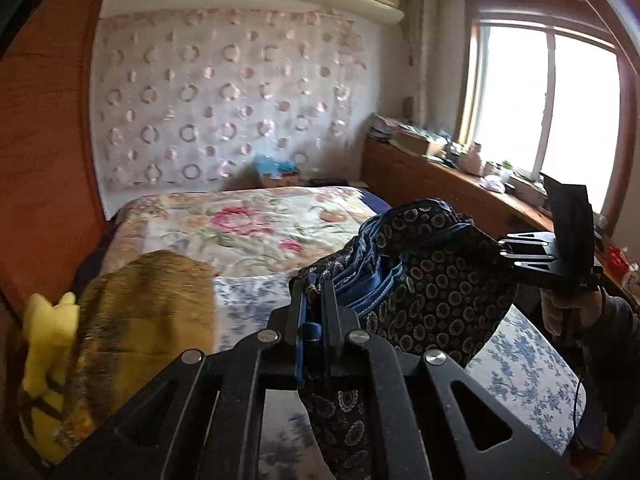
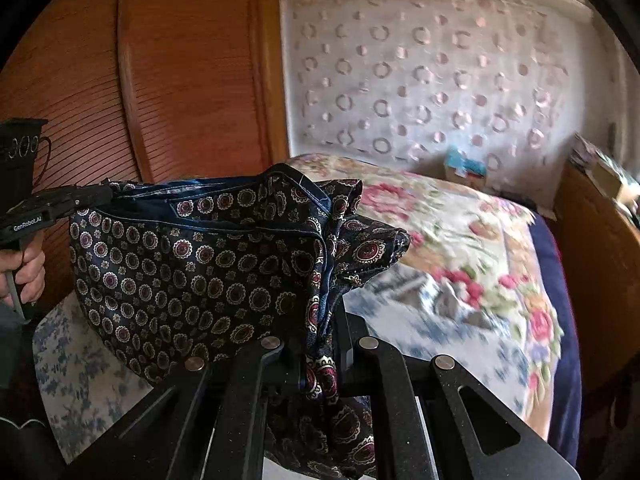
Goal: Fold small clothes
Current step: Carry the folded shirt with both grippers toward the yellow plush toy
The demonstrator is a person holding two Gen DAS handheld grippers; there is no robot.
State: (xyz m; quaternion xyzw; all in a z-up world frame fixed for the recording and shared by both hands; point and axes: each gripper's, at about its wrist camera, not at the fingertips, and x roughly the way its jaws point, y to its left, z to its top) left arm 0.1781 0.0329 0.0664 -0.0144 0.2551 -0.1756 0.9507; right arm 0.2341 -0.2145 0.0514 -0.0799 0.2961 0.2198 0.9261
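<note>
- The left gripper [image 1: 314, 304], nearest in its own view, is clamped on the blue-piped edge of a small dark navy garment printed with round paisley medallions [image 1: 432, 292]. Pinching a hem gives it a firm hold on thin, slippery-looking cloth.
- The right gripper [image 2: 324, 340] is likewise pressed together on the opposite edge of the same garment [image 2: 192, 272], so the piece is caught at two points.
- The garment hangs in the air between the two grippers, lifted clear of the bed. Its middle sags in a pouch, probably because the held edges are not yet pulled taut; spreading it would let it lie flat for folding.
- A person's hand [image 2: 24, 268] grips the left tool's handle at the edge of the right view.
- Below lies the bed with a blue-flowered white sheet [image 1: 524, 372], the likely surface for laying the cloth.
- To the left sit a mustard-brown fuzzy blanket [image 1: 152, 312] and a yellow plush toy [image 1: 48, 340], out of the way.
- Farther off, a floral quilt [image 1: 248, 220] covers the bed, then a circle-patterned wall hanging [image 1: 224, 96].
</note>
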